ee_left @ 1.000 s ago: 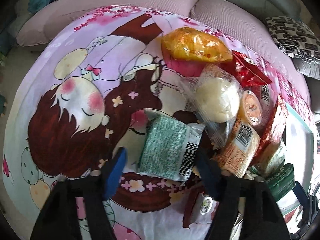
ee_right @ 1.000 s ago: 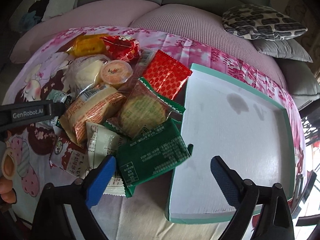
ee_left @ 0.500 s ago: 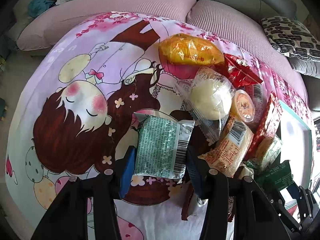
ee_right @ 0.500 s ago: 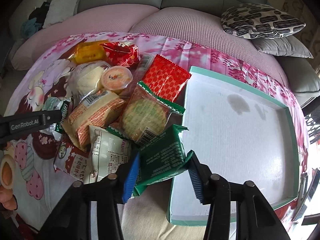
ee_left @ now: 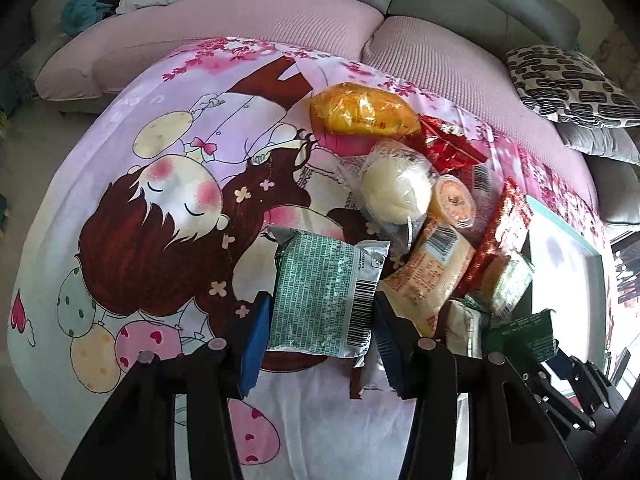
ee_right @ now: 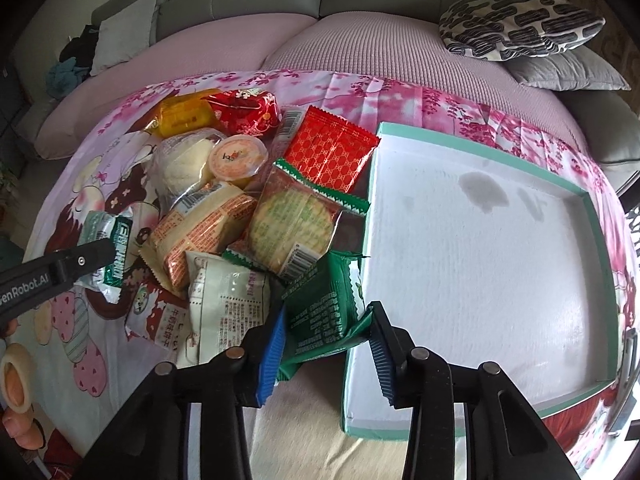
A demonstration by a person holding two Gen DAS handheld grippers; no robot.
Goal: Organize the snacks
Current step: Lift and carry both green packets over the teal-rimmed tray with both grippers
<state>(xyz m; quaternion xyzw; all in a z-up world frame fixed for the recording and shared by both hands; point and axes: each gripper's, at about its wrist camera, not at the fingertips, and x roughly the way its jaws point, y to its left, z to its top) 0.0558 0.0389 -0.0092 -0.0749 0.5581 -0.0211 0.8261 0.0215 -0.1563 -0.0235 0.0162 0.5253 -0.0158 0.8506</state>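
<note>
My left gripper (ee_left: 320,320) is shut on a pale green foil packet (ee_left: 326,288), which is raised a little off the cartoon-print cloth (ee_left: 160,200); the same gripper and packet (ee_right: 108,240) show at the left of the right wrist view. My right gripper (ee_right: 326,330) has its jaws closing on a dark green packet (ee_right: 320,308), and both blue pads press its crumpled sides. This packet sits at the near left corner of a white tray (ee_right: 480,260) with a teal rim. A pile of snacks (ee_right: 224,200) lies between the two grippers.
The pile holds a yellow packet (ee_right: 184,116), a red packet (ee_right: 328,152), a wrapped bun (ee_right: 184,168), a jelly cup (ee_right: 238,156) and a round cracker pack (ee_right: 292,228). Pink sofa cushions (ee_right: 360,48) and a patterned pillow (ee_right: 516,20) lie behind. A hand (ee_right: 16,400) shows at lower left.
Both grippers closed from wide open. The left one took the pale green packet and rose slightly; the right one squeezed the dark green packet, which crumpled and tilted up.
</note>
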